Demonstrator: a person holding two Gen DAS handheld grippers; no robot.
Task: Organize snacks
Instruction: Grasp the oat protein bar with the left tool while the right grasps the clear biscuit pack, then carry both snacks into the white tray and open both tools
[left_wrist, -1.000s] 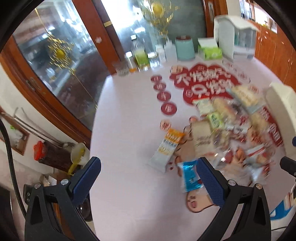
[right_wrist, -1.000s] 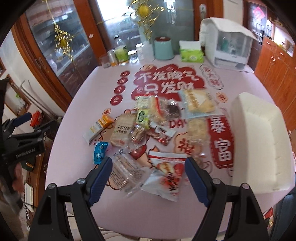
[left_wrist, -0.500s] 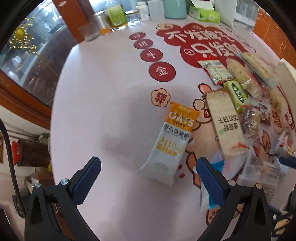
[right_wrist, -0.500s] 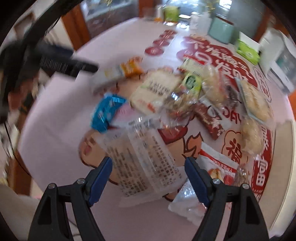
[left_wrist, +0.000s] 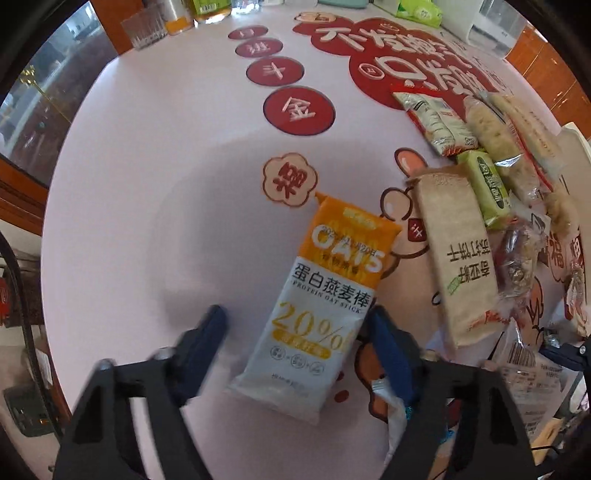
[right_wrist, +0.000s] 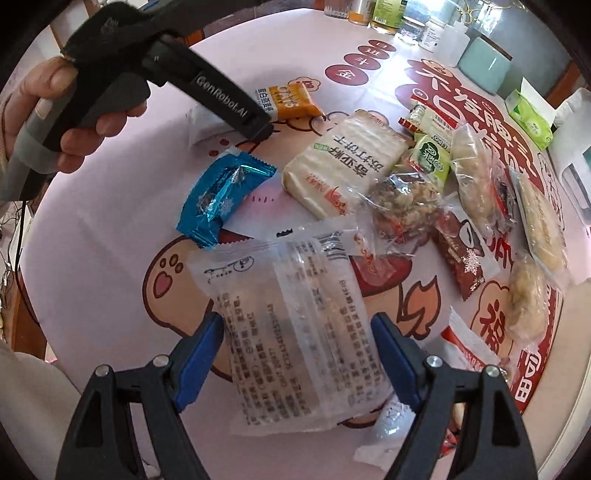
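Note:
An orange-and-white oat bar packet (left_wrist: 325, 314) lies flat on the pink tablecloth (left_wrist: 166, 184). My left gripper (left_wrist: 295, 332) points down over its lower half. Its jaws are closing with the bar between them; the right finger (left_wrist: 388, 347) is at the bar's edge and the left finger (left_wrist: 207, 332) still stands off it. In the right wrist view a hand holds that gripper (right_wrist: 255, 122) over the same bar (right_wrist: 291, 101). My right gripper (right_wrist: 297, 345) is open and straddles a clear printed packet (right_wrist: 295, 314) lying on the cloth.
A blue foil packet (right_wrist: 221, 195), a cracker pack (right_wrist: 343, 162), a green bar (right_wrist: 430, 158) and several other snacks lie heaped to the right. Glasses and bottles (left_wrist: 147, 31) line the far table edge, with a green tissue pack (right_wrist: 528, 118) beside them.
Both grippers dropped down close to the table. The left one's jaws narrowed around the oat bar. The right one settled over the clear packet, its jaws as wide as before.

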